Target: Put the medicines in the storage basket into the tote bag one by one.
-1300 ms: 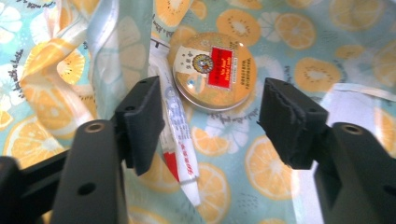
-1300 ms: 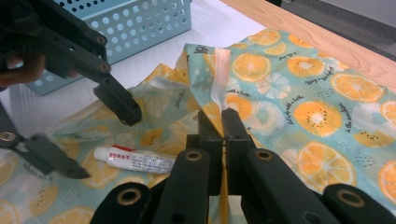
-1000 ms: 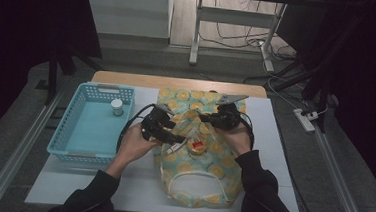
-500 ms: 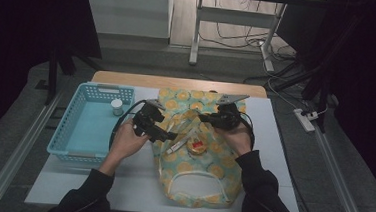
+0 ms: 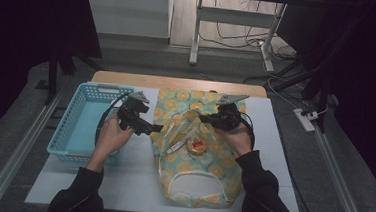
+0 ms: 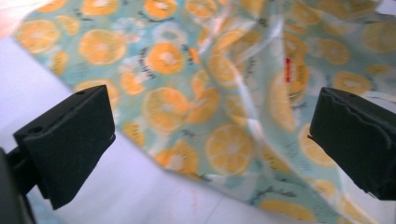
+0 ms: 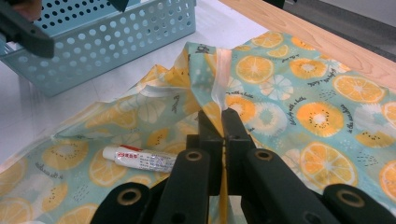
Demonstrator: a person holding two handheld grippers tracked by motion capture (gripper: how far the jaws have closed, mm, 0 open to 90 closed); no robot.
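Note:
A teal bag printed with orange slices [image 5: 198, 184] lies on the white table [image 5: 125, 182], its mouth propped up. My right gripper [image 5: 202, 119] is shut on the bag's rim [image 7: 219, 79] and holds it raised, its tips [image 7: 223, 116] pinching the fabric. Inside the mouth lie a white tube [image 7: 139, 158], also [image 5: 179, 145], and a small round yellow and red thing [image 5: 196, 145]. My left gripper [image 5: 150, 128] hovers at the bag's left edge. Its jaws have just been opening and stand wide [image 6: 210, 140], with nothing pressed between them. The bag [image 6: 187, 102] lies beyond.
A light blue perforated basket [image 5: 83, 103] stands at the table's left, seen also in the right gripper view [image 7: 116, 32]. The table's wooden far edge [image 5: 177, 82] runs behind the bag. White tabletop lies bare to the right of the bag [image 5: 272, 157].
My left gripper has drawn back leftward from the bag's mouth toward the basket, and its jaws have spread wide. The right gripper has held still on the rim.

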